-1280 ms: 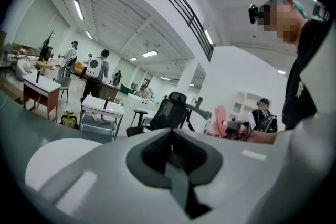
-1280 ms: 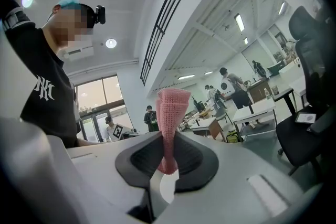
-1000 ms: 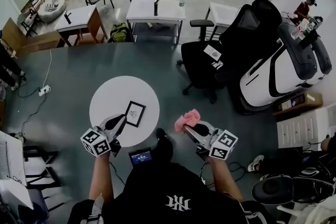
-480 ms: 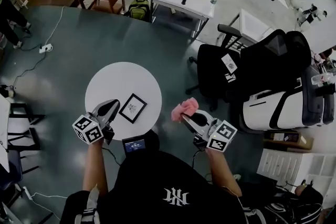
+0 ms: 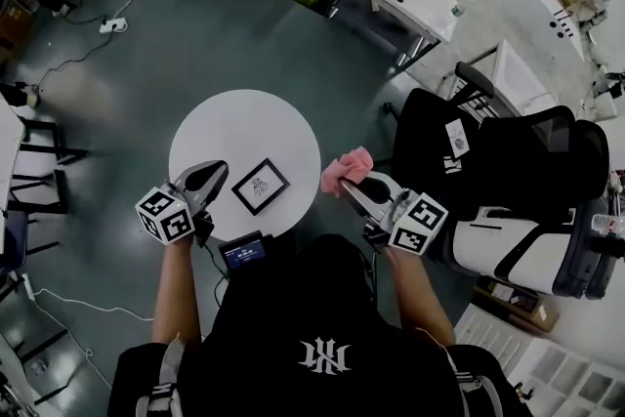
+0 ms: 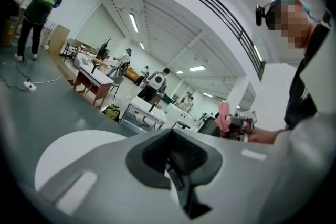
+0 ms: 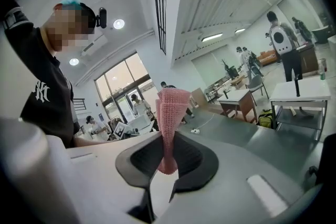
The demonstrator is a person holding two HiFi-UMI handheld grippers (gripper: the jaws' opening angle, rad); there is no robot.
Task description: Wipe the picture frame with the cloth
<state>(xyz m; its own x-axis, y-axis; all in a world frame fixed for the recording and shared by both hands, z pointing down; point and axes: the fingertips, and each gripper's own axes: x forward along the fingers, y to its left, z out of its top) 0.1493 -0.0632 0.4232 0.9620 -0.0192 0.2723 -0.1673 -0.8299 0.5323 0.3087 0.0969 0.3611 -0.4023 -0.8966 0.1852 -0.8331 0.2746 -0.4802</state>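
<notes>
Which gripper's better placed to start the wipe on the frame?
Right. The right gripper is shut on the pink cloth, just off the table's edge, near the picture frame. The left gripper is shut and empty, on the frame's other side; probably better for steadying.

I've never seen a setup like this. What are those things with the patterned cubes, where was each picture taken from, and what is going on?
There is no robot here. A person holds a gripping tool in each hand, and the patterned cubes are part of those tools. The head view comes from a camera on the person's head, looking down. The other two come from a camera on each tool, looking along its jaws. Below is a round white table with a small black picture frame lying on it. The left tool is shut and empty, above the table's near edge. The right tool pinches a pink cloth, beside the table and not yet touching the frame.
</notes>
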